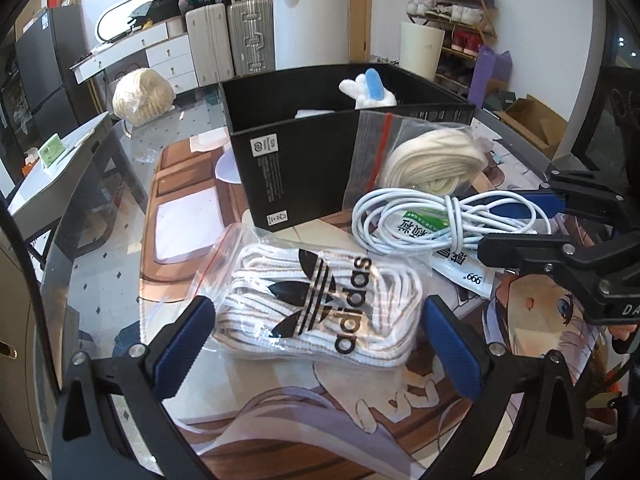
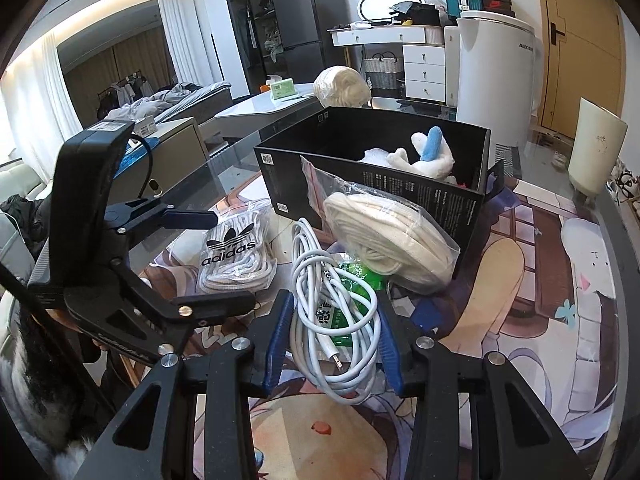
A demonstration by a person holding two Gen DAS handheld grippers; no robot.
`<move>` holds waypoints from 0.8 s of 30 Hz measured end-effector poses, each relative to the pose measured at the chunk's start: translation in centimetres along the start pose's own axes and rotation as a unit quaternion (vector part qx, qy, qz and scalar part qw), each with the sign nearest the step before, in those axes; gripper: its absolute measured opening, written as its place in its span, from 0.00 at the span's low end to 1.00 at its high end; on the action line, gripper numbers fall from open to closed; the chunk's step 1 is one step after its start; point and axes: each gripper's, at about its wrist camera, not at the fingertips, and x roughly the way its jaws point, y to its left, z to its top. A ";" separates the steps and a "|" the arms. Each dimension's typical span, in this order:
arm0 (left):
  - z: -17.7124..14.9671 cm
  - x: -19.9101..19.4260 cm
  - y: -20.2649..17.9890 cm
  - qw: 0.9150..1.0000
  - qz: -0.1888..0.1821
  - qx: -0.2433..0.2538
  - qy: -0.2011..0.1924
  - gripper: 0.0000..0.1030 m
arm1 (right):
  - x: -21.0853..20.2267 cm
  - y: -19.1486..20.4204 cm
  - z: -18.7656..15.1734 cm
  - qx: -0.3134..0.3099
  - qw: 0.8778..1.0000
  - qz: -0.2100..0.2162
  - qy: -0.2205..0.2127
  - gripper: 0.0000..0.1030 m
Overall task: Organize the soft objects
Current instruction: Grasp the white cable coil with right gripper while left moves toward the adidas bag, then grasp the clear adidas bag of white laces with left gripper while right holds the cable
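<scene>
**Clerk:** On table, before black box (image 2: 320, 184): white cable coil (image 2: 336, 312), clamped between right gripper (image 2: 334, 340) pads. Bagged laces (image 1: 316, 308), flat, between left gripper (image 1: 316, 344) pads, which stand wide apart (no contact).

**Checker:** Step?

**Clerk:** Pick-up, I judge. Next: lift coil clear without snagging the green packet (image 2: 352, 280) beneath, then over the box rim.

**Checker:** Unclear?

**Clerk:** Packet mostly covered; box floor hidden behind plush toy (image 2: 428, 156).
</scene>
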 end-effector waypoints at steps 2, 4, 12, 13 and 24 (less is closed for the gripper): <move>0.0 0.1 0.0 1.000 0.002 0.000 0.001 0.93 | 0.1 0.0 0.0 -0.001 1.000 0.000 0.001 0.39; 0.0 -0.2 -0.2 1.000 0.001 0.006 -0.006 0.89 | 0.1 0.0 0.0 -0.001 1.000 0.000 0.002 0.39; -0.2 -1.1 -1.2 0.999 0.005 0.035 -0.031 0.68 | 0.7 -0.1 -0.3 -0.002 1.000 0.005 0.014 0.39; -0.3 -1.2 -1.3 0.999 0.004 0.039 -0.033 0.66 | 0.9 -0.1 -0.3 -0.002 1.000 0.006 0.017 0.39; -0.3 -1.9 -0.2 0.999 -0.017 0.016 -0.043 0.68 | 1.3 0.3 -0.3 -0.010 1.000 0.011 0.025 0.39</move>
